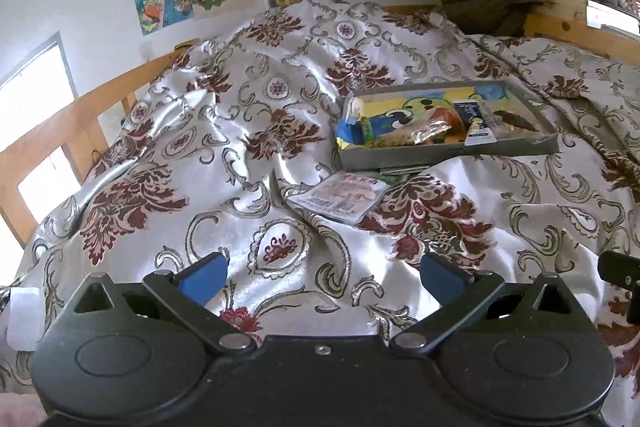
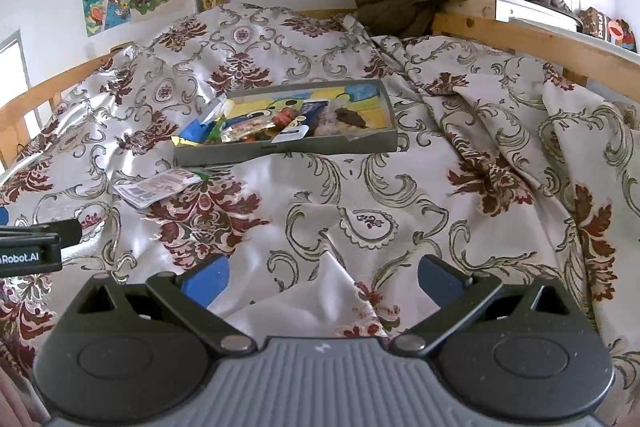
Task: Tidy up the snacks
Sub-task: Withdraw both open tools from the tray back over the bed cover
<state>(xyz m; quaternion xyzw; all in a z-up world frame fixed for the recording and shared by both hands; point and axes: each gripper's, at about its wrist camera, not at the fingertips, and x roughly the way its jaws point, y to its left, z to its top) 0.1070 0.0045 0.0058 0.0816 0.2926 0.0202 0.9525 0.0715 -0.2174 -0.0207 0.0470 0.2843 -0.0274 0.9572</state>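
Your left gripper [image 1: 324, 273] and right gripper [image 2: 323, 277] both hang wide apart and empty at lower frame; one snack packet [image 1: 338, 195] lies mid-frame on the bedspread [image 1: 200, 155], just below the snack-filled tray [image 1: 448, 157]

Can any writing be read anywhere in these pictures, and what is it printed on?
"Robot.AI": on the left hand-held gripper, at the right camera's edge; its start is cut off.
"paul": on a box on the ledge.
Loose snack packet: red characters, barcode, too blurred.
Blue-white packet in the tray: unreadable.
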